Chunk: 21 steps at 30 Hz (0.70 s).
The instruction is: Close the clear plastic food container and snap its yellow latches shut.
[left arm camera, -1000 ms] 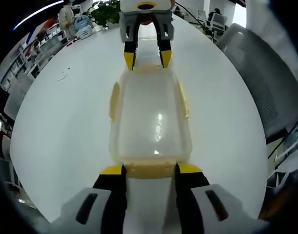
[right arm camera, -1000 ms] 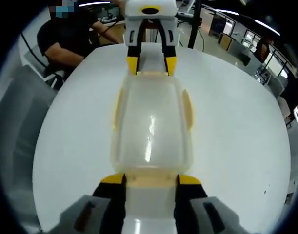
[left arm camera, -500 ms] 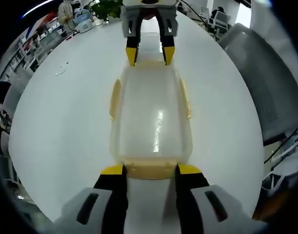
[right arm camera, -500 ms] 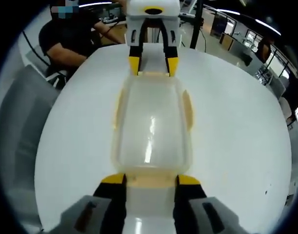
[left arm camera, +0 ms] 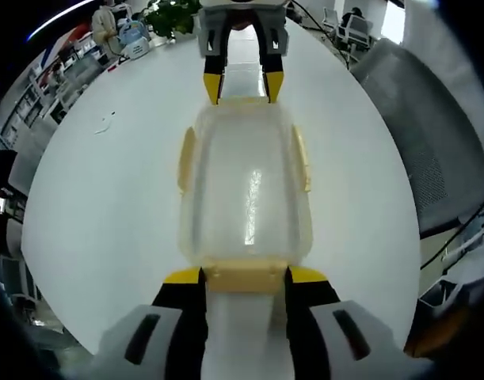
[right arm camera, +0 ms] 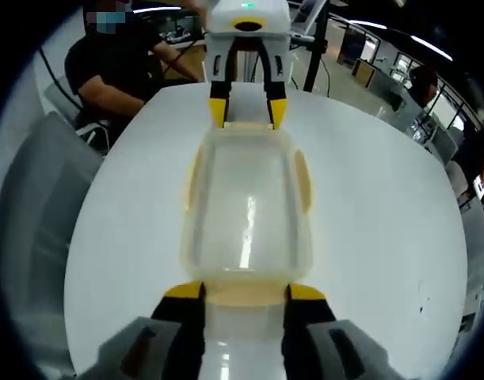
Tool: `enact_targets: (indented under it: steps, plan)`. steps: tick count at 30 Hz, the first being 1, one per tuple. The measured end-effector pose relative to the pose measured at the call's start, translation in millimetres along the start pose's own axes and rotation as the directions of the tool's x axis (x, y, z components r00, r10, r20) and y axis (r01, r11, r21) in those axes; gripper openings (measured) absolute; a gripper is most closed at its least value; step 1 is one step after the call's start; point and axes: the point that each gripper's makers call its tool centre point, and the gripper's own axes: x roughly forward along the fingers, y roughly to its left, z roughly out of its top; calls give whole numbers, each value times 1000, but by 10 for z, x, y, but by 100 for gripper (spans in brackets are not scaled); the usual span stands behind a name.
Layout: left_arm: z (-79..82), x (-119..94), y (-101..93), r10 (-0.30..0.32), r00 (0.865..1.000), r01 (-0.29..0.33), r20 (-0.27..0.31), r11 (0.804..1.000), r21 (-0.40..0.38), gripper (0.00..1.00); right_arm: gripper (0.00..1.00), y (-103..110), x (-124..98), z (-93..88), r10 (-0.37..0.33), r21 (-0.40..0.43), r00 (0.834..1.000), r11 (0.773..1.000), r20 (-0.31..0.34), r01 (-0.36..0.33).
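Left tongs (left arm camera: 243, 275) with yellow tips, black fingers, grey housing, right tongs (right arm camera: 244, 291) likewise

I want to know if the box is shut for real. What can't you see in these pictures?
- Left gripper view: the near end latch sits between the left gripper tips; whether it has snapped is unclear.
- Right gripper view: the same goes for the end latch at the right gripper.
- Inside the clear container: glare blurs it.
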Motion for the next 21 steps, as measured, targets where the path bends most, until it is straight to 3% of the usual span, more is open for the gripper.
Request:
enact_targets:
  steps: [21]
  plan:
    - [330, -193, 3, 48, 999, -48, -3, 998, 39, 36, 35, 34, -394, -34, -45, -10, 999, 999, 21, 46]
